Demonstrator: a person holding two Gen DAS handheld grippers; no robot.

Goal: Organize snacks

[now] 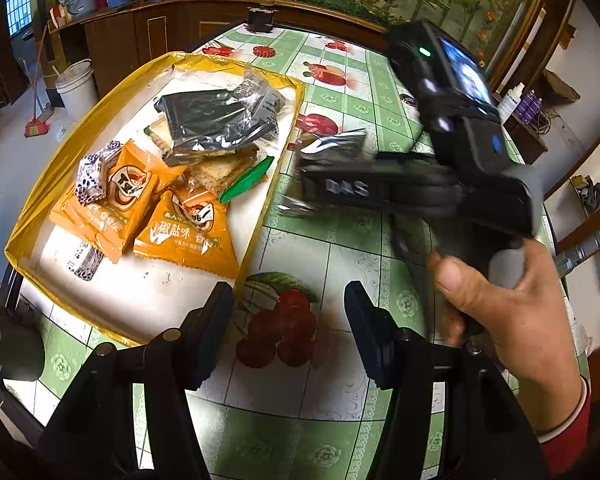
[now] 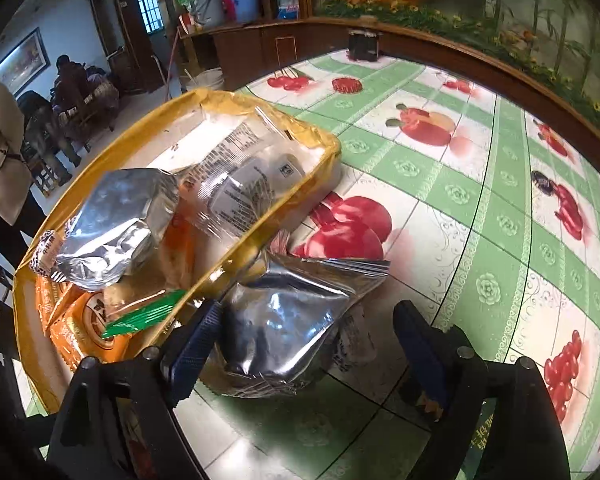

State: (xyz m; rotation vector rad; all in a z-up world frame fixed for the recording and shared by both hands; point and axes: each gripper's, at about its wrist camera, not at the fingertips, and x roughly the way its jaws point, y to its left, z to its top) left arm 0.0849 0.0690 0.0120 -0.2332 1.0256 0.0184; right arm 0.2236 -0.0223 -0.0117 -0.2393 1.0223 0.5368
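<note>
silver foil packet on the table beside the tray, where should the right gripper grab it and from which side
Grip the puffed middle of the silver foil packet, coming down from above. It lies flat on the tablecloth against the yellow tray, so a side approach looks blocked there. The right gripper already straddles it with jaws open, one finger at its tray-side edge. The crimped end seams look too thin to hold well.

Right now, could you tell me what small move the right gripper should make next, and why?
Probably close the right gripper on the silver foil packet. The packet lies on the tablecloth just outside the yellow tray, between open jaws, while the other snacks already sit inside.
</note>
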